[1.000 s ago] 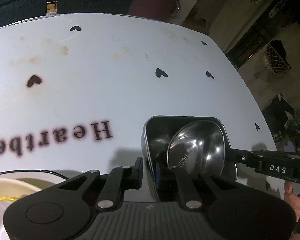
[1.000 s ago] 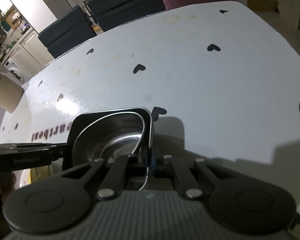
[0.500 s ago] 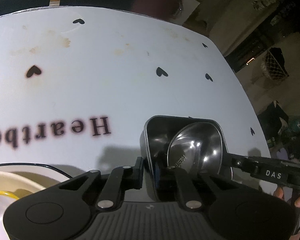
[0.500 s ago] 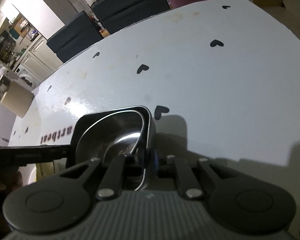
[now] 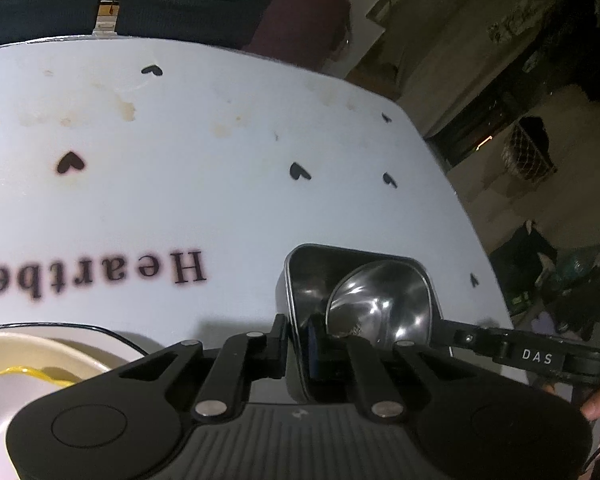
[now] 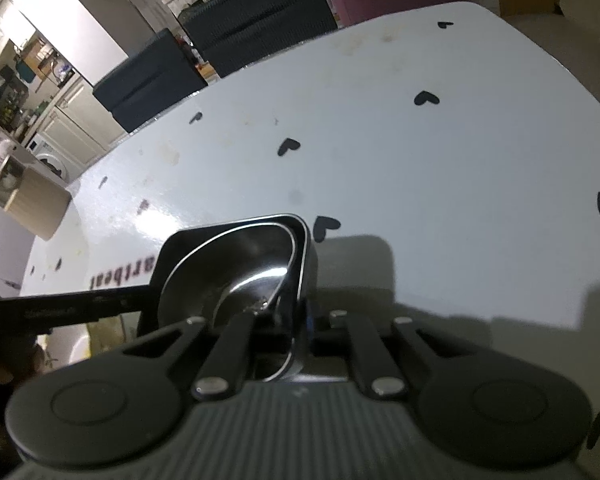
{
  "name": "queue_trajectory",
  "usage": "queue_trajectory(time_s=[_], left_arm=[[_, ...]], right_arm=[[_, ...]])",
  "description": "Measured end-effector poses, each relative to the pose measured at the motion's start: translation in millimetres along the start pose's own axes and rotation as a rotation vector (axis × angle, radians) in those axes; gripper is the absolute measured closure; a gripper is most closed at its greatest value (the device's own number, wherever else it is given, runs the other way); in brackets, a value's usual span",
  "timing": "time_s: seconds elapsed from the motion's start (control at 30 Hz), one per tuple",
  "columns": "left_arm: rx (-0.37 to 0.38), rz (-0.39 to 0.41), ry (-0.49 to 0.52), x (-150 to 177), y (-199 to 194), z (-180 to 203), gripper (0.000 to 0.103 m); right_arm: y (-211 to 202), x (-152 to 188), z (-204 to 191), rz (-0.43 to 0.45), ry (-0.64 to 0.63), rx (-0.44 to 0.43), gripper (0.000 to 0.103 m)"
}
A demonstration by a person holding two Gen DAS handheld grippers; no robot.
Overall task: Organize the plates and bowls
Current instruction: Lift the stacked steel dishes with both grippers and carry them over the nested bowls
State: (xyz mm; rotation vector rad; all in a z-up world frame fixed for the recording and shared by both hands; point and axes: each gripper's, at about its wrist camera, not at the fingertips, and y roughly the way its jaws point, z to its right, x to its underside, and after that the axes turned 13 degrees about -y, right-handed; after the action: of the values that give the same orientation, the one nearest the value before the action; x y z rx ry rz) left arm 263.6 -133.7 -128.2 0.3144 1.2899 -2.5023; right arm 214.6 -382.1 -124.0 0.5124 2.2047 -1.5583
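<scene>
**A:** Start closest to the lens — what are the fingers doing?

**B:** In the left wrist view the left gripper [image 5: 298,346] is clenched on the near wall of a steel dish [image 5: 364,280], low and a bit right of centre; one finger is outside the wall, the blue-padded one inside. In the right wrist view the right gripper [image 6: 300,336] is clamped on the opposite wall of the same dish [image 6: 236,272], low centre of that frame.

**A:** So both hold one thing?

**B:** Yes — a rounded-square steel dish with a second shiny bowl [image 5: 380,300] nested inside it, tilted. Whether the dish rests on the desk or is lifted, I cannot tell.

**A:** Anything else near?

**B:** At the lower left of the left view, a cream plate [image 5: 40,356] with a dark rim and a yellow wavy line sits on the desk [image 5: 220,200]. At the right edge the right gripper's black arm, marked "DAS", reaches in, with a person's fingertips [image 5: 598,406] just below it.

**A:** And farther off?

**B:** The white desk carries black hearts and the printed word "Heartbeat", read upside down, plus brownish stains toward the far edge. Beyond it stand dark chairs [image 6: 256,28] — upper centre of the right view.
</scene>
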Motion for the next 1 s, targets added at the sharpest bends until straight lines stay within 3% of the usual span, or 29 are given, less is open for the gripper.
queue_trajectory(time_s=[0.27,0.67,1.0], left_arm=[[0.044,0.085,-0.034,2,-41,-5,0.094],[0.083,0.205,-0.074,12,-111,-25,0.096],[0.081,0.293,-0.099,26,-164,-51,0.097]], right_arm=[[-30,0,-10,0.068,0.014,-0.056,0.094],[-62,-1,-62,0.187,-0.030,-0.150,0.094],[-56,-7,-109,0.243,-0.044,-0.214,0.095]])
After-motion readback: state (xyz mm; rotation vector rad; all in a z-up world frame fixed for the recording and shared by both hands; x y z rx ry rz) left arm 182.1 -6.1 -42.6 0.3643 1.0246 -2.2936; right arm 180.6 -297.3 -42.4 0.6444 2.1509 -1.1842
